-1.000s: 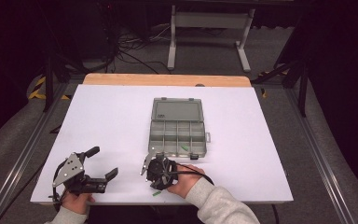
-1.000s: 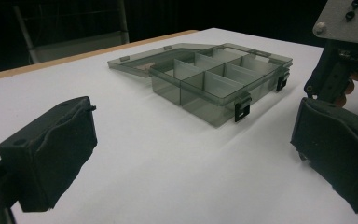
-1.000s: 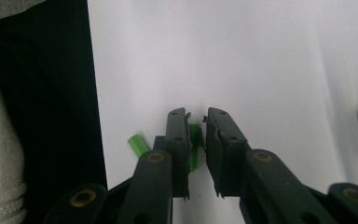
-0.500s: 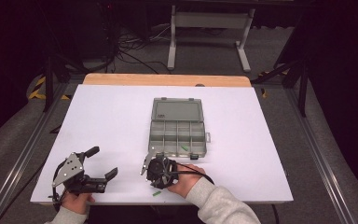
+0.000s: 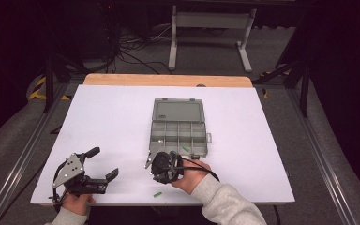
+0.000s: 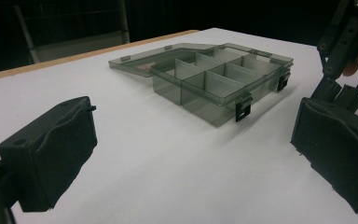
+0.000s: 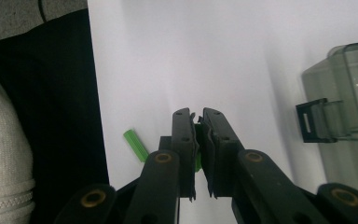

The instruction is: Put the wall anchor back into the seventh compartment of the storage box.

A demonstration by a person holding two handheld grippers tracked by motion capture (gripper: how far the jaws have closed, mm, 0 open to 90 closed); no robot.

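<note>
Green peg (image 7: 197, 162) is pinched between the closed jaws of my right gripper (image 7: 198, 114), just a sliver showing, low over the near edge of the table (image 5: 108, 117). Compared with a second ago the gripper sits barely higher: pick made, lift starting, I judge. Spare peg (image 5: 157, 194) unmoved beside it. Left gripper (image 5: 103, 162) gapes wide, empty, idle. Beyond: organizer box (image 5: 153, 136), lid open, one sorted peg (image 5: 186, 149) inside. Likely destination.

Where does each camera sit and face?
High view: above the person's side, looking forward and down at the table; left gripper and right gripper show.
Left gripper view: on the left gripper, facing the organizer box; open jaws show.
Right gripper view: on the right gripper, facing down at the table; jaws pinch a green piece.
All share the box.
</note>
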